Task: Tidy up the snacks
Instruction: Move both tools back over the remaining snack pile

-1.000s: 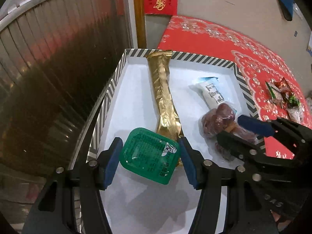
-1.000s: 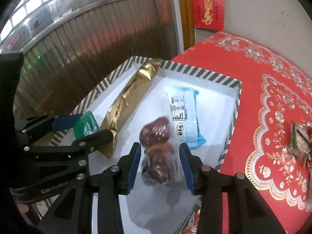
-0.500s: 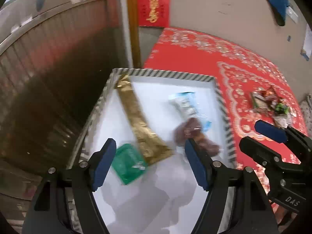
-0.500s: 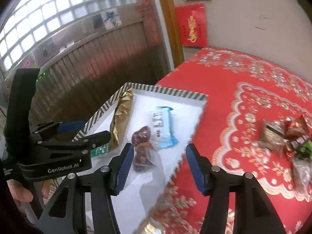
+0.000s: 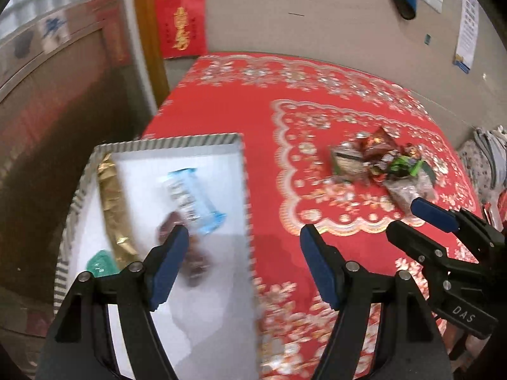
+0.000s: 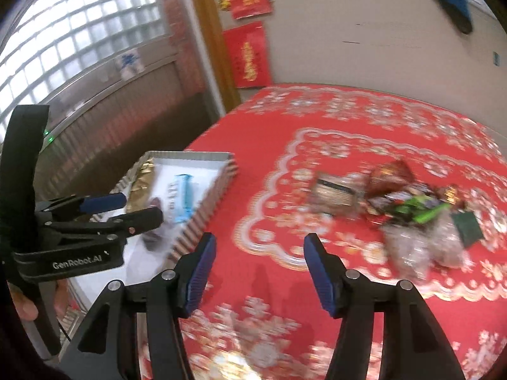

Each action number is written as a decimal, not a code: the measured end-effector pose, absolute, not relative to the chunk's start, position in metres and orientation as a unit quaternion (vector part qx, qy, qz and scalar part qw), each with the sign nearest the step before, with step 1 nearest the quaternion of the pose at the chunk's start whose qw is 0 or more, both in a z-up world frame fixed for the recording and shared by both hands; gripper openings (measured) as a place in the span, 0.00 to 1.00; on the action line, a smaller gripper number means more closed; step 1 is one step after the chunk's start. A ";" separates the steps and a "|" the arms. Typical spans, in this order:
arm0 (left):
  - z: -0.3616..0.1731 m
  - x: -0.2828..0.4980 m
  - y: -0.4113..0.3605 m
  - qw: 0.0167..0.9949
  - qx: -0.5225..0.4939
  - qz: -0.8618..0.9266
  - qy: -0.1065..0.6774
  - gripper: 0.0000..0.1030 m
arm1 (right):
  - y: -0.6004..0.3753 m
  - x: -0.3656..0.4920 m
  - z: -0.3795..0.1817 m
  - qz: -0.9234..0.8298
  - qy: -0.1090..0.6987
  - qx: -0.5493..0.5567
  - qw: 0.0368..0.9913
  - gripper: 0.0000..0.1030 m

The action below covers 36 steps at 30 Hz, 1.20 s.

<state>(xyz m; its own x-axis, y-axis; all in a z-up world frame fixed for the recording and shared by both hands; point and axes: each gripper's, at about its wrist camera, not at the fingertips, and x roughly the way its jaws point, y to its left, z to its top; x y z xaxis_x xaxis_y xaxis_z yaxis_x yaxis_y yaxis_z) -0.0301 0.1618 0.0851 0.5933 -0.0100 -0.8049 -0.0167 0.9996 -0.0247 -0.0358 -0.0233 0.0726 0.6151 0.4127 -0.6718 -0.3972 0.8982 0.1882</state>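
A white box with a striped rim (image 5: 247, 190) sits at the left edge of the red table and also shows in the right wrist view (image 6: 202, 218). In it lie a gold bar (image 5: 114, 209), a blue-white packet (image 5: 193, 202), a bag of red dates (image 5: 196, 262) and a green sauce cup (image 5: 101, 264). A pile of loose snacks (image 5: 380, 164) lies on the cloth to the right, also in the right wrist view (image 6: 405, 209). My left gripper (image 5: 244, 266) is open and empty above the box's right rim. My right gripper (image 6: 259, 269) is open and empty above the cloth.
A red patterned tablecloth (image 5: 317, 101) covers the table. A dark ribbed wall panel (image 6: 104, 133) and a wooden door frame (image 5: 149, 41) stand to the left. A grey wall with red paper decorations (image 5: 183, 25) is behind.
Both grippers have let go of the sauce cup and the date bag, risen out of the box and swung right toward the snack pile. The items stay in the box.
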 end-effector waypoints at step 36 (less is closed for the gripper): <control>0.011 0.117 0.029 0.837 0.006 -0.058 0.543 0.70 | -0.179 0.002 0.048 0.130 0.398 0.090 0.904 0.61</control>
